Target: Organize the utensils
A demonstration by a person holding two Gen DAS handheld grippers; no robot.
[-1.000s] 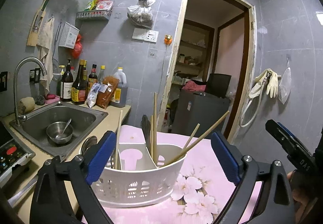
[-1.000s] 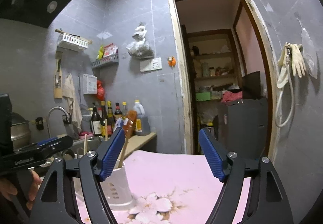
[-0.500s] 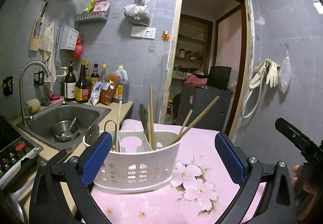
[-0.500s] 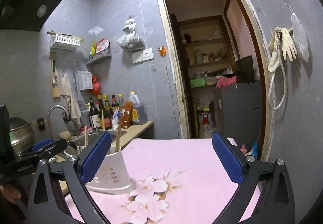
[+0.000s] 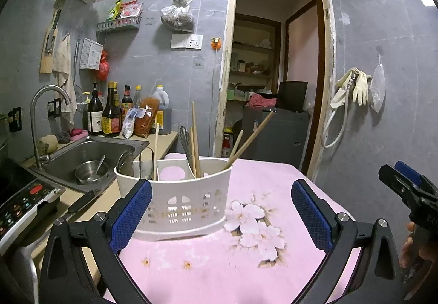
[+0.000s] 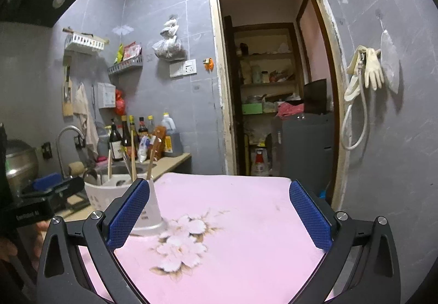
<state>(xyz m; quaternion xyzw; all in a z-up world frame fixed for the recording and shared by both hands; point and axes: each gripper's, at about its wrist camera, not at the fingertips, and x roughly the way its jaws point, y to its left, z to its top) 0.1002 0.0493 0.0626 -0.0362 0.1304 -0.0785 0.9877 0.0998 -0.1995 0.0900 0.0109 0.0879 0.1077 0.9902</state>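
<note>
A white slotted utensil caddy (image 5: 180, 202) stands on the pink flowered table (image 5: 219, 263). It holds several wooden chopsticks (image 5: 195, 139) and dark metal utensils (image 5: 185, 142). My left gripper (image 5: 219, 211) is open and empty, a little in front of the caddy. My right gripper (image 6: 219, 216) is open and empty over the table, with the caddy (image 6: 120, 194) behind its left finger. The right gripper also shows at the right edge of the left wrist view (image 5: 410, 194).
A steel sink (image 5: 90, 156) with a bowl (image 5: 90, 172) and a tap (image 5: 41, 112) lies to the left. Sauce bottles (image 5: 109, 115) line the counter back. An induction cooker (image 5: 24, 200) sits at the near left. An open doorway (image 5: 273, 85) is behind the table.
Both grippers have drawn back from the caddy and tilted down, so more of the table shows. The caddy now sits farther from my left gripper.
</note>
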